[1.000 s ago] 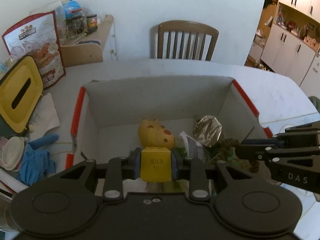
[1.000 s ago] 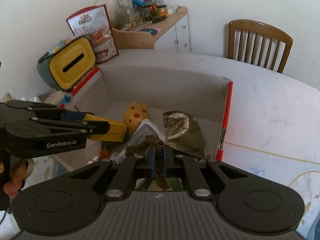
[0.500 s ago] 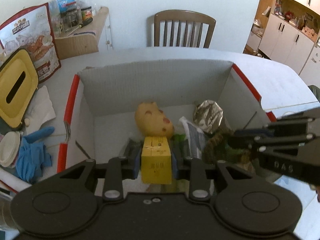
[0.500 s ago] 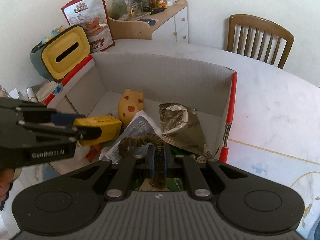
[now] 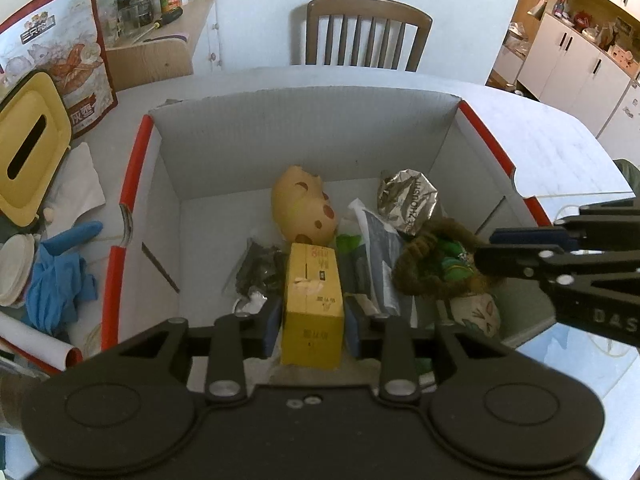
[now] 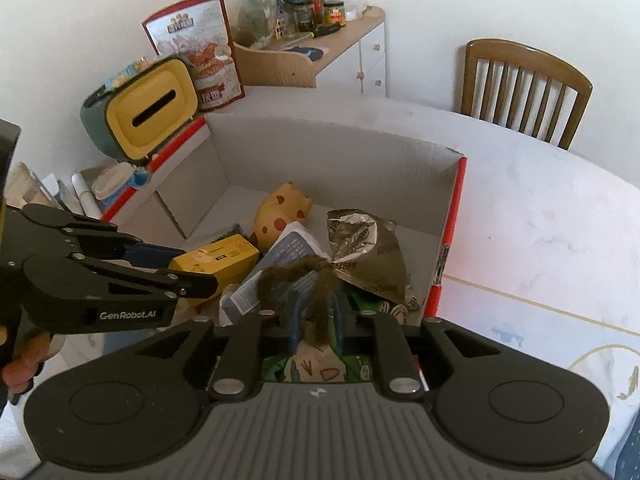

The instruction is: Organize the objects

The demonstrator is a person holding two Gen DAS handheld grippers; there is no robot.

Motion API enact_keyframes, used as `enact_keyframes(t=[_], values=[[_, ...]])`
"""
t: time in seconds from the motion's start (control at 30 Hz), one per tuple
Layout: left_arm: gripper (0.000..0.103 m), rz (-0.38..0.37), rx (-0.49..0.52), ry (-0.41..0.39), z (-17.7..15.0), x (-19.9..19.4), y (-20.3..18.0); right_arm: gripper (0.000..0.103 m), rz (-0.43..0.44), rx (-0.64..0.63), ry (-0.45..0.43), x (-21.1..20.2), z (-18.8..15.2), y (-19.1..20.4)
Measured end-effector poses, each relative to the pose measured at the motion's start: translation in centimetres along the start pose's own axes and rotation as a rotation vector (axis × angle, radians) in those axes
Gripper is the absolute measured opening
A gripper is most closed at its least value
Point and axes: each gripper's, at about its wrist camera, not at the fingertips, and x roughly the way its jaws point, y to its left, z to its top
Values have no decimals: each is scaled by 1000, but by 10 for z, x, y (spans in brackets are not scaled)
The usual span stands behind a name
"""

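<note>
An open cardboard box (image 5: pixel 132 168) with red edges holds a yellow spotted toy (image 5: pixel 304 208), a foil packet (image 5: pixel 408 200), a grey pouch (image 5: pixel 380 248) and green packets (image 5: pixel 448 252). My left gripper (image 5: pixel 312 316) is shut on a yellow carton (image 5: pixel 312 292), low inside the box in front of the toy. On the right, my right gripper (image 6: pixel 316 300) is over the green packets. Its fingers stand slightly apart around a brown fuzzy loop (image 6: pixel 296 276), which rests on the pile. From the right wrist view the left gripper (image 6: pixel 200 268) and the carton (image 6: pixel 220 256) show side-on.
Left of the box are a yellow-lidded bin (image 5: pixel 28 148), blue gloves (image 5: pixel 56 280), a white tissue (image 5: pixel 76 184) and a tall snack bag (image 5: pixel 72 64). A wooden chair (image 5: pixel 360 32) stands behind the table. The white tabletop (image 6: pixel 540 220) spreads out to the right of the box.
Both grippers have come down into the box. The yellow carton now sits low by the toy. The right fingers have parted a little around the brown loop, which now rests on the pile.
</note>
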Motion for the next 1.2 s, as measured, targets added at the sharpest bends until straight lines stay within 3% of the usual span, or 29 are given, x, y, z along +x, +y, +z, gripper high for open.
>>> enact_keyframes(t=[0.07, 0.17, 0.27, 0.33, 0.53, 0.67, 1.07, 1.2], values=[[35, 1, -5, -7, 0, -4, 0, 29, 3, 3, -19, -8, -1, 0], [40, 0, -20, -19, -1, -12, 1, 34, 11, 11, -45, -19, -2, 0], [58, 8, -31, -49, -1, -24, 1, 48, 28, 4, -82, -35, -2, 4], [62, 12, -32, -78, -1, -34, 0, 53, 37, -7, -108, -45, -2, 7], [64, 12, -39, -140, -2, -61, -5, 57, 64, -18, -170, -72, -4, 14], [76, 20, -36, -181, -4, -78, -9, 63, 76, -6, -203, -86, -8, 16], [88, 59, -26, -249, -19, -111, -19, 82, 56, 15, -275, -118, -28, 13], [96, 77, -29, -268, -24, -122, -21, 83, 45, 5, -297, -127, -35, 14]])
